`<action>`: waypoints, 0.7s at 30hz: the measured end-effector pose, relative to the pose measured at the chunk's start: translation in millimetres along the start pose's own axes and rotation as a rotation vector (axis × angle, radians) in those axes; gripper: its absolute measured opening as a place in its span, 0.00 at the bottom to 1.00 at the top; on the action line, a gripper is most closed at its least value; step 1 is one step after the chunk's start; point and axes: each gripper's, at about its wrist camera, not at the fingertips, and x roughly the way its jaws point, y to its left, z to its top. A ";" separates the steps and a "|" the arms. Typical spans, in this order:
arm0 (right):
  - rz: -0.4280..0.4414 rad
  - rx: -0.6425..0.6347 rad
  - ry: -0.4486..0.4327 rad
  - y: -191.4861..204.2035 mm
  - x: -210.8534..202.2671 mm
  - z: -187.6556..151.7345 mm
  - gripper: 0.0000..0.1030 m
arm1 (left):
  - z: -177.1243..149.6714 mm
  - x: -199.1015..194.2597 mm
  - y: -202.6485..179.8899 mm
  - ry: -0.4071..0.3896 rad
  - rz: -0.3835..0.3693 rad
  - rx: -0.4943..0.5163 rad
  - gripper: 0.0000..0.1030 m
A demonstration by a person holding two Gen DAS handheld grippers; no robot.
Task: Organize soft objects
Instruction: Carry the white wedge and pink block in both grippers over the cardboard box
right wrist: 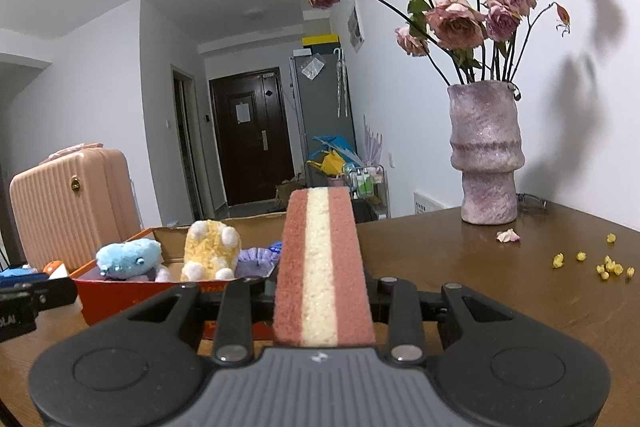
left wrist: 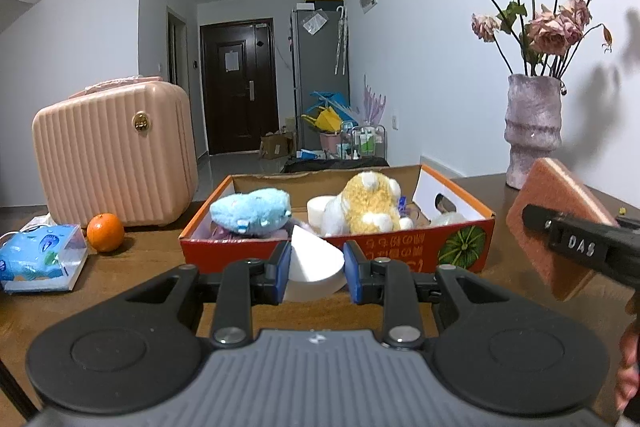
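My left gripper (left wrist: 315, 269) is shut on a white wedge-shaped sponge (left wrist: 314, 261), held just in front of the orange cardboard box (left wrist: 460, 243). Inside the box lie a blue plush toy (left wrist: 250, 211), a yellow and white plush toy (left wrist: 370, 205) and a white foam cylinder (left wrist: 318, 209). My right gripper (right wrist: 324, 291) is shut on a pink sponge with a cream middle layer (right wrist: 324, 267), standing on edge between the jaws. That pink sponge (left wrist: 560, 223) also shows at the right of the left wrist view, right of the box.
A pink ribbed case (left wrist: 116, 155) stands on the wooden table (left wrist: 140, 267) at the left, with an orange (left wrist: 105, 231) and a blue tissue pack (left wrist: 40, 257) before it. A purple vase of dried roses (right wrist: 486, 155) stands at the right, with yellow crumbs (right wrist: 600, 265) nearby.
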 end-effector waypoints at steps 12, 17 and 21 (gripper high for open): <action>0.005 -0.014 -0.043 20.2 11.9 1.0 0.30 | 11.7 15.8 -2.9 -0.015 -0.008 -0.012 0.28; 0.014 -0.025 -0.070 26.8 11.8 8.9 0.30 | 19.6 19.7 1.8 -0.027 -0.002 -0.032 0.28; 0.046 -0.045 -0.077 33.0 8.6 21.5 0.30 | 30.0 19.6 6.0 -0.055 -0.001 -0.052 0.28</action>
